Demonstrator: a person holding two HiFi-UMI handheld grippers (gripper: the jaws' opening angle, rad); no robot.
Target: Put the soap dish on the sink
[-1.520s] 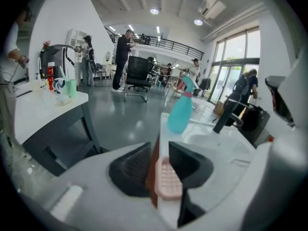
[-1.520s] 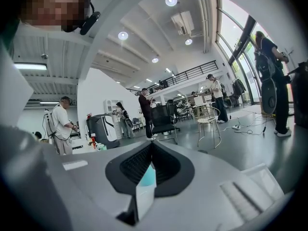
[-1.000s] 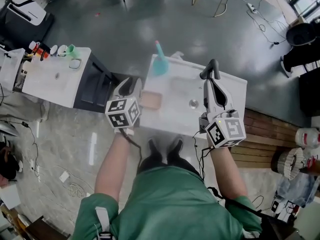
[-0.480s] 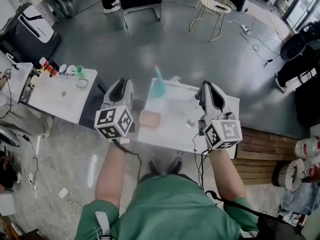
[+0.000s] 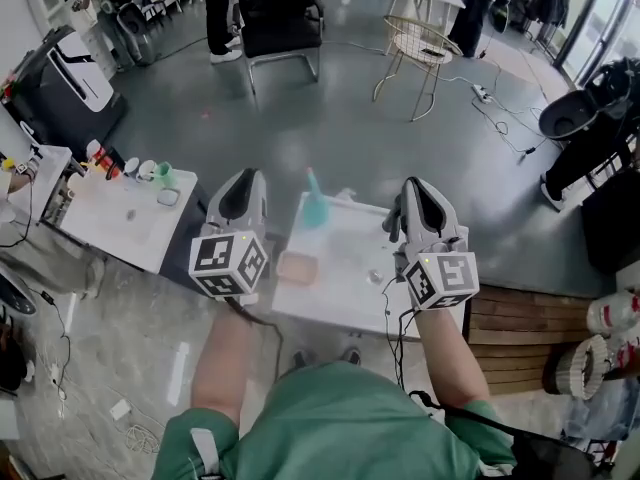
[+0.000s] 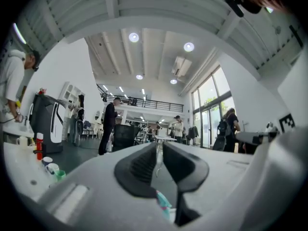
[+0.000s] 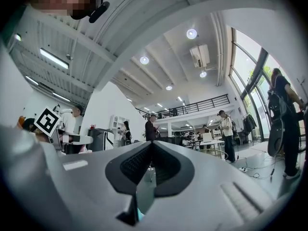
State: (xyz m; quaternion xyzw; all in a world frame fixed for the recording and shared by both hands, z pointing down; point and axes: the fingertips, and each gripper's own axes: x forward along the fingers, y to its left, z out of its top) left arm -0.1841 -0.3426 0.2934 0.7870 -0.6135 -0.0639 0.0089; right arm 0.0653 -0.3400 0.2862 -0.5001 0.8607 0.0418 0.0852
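The pinkish-brown soap dish (image 5: 299,267) lies on the left part of the white sink (image 5: 345,286), in front of a teal bottle (image 5: 314,206). My left gripper (image 5: 243,190) is held above the sink's left edge, raised and pointing forward, shut with nothing in it. My right gripper (image 5: 418,200) hovers over the sink's right side, also shut and empty. In the left gripper view the left gripper (image 6: 159,147) looks out at the room, with a sliver of the teal bottle (image 6: 163,202) low between the jaws. The right gripper (image 7: 150,146) likewise faces the room.
A second white counter (image 5: 115,218) with cups and small bottles stands to the left, a dark cabinet between it and the sink. A wooden platform (image 5: 520,323) lies to the right. A black chair (image 5: 275,18), a wire chair (image 5: 420,43) and people stand farther off.
Both grippers have risen and tilted up away from the sink. The left gripper has drawn off the soap dish, which stays on the sink. The head view has lifted towards the room.
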